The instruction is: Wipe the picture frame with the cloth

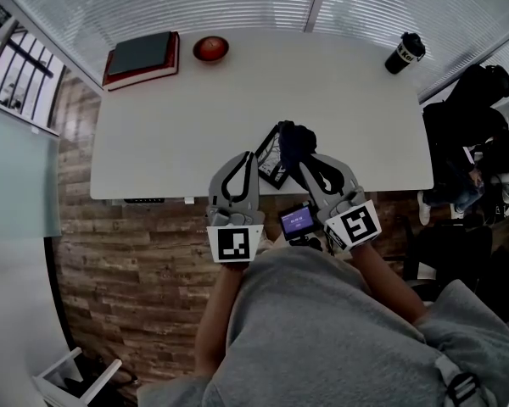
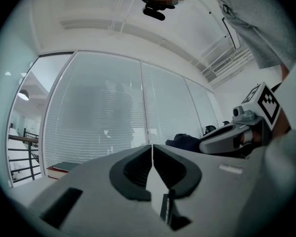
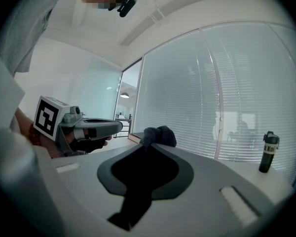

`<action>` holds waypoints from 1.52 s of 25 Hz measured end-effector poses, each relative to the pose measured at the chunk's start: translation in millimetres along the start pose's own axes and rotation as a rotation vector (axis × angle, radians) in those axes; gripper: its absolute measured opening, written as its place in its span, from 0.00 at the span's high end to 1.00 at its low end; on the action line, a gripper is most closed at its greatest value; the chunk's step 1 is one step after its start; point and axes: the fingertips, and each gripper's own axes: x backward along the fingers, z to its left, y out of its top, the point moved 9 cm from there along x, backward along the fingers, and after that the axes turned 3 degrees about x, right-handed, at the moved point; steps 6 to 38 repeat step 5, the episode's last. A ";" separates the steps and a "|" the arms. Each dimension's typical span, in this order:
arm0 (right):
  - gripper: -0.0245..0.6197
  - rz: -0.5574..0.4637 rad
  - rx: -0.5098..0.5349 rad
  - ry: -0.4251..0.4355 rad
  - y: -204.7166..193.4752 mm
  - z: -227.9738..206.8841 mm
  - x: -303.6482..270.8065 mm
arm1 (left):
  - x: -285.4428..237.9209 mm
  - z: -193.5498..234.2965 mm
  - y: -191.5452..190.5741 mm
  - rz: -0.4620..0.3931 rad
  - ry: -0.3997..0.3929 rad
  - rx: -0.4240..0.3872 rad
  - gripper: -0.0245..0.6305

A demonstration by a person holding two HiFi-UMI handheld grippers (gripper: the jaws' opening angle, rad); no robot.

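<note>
The picture frame (image 1: 271,164) lies dark-rimmed near the white table's (image 1: 170,134) front edge. My left gripper (image 1: 254,156) is shut, level, with its tips at the frame's left edge. In the left gripper view its pads (image 2: 151,149) meet with nothing showing between them, and a strip of the frame (image 2: 165,209) shows through the gap behind them. My right gripper (image 1: 302,161) is shut on a dark bunched cloth (image 1: 295,141), which sits over the frame's right side. In the right gripper view the cloth (image 3: 158,135) bulges past the jaw tips (image 3: 149,144).
At the table's far left lie stacked books (image 1: 142,58) and a red bowl (image 1: 210,48). A black cup (image 1: 405,52) stands at the far right corner. A chair with dark bags (image 1: 458,125) is off the right edge. Window blinds run behind.
</note>
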 end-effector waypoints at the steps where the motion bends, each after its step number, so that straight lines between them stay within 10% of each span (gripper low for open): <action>1: 0.88 0.002 0.000 0.000 -0.1 0.1 0.6 | 0.8 -0.3 0.1 0.001 0.002 0.002 0.94; 38: 0.88 0.008 0.001 0.000 0.0 1.3 2.6 | 5.0 -2.2 1.6 -0.005 0.006 0.009 0.94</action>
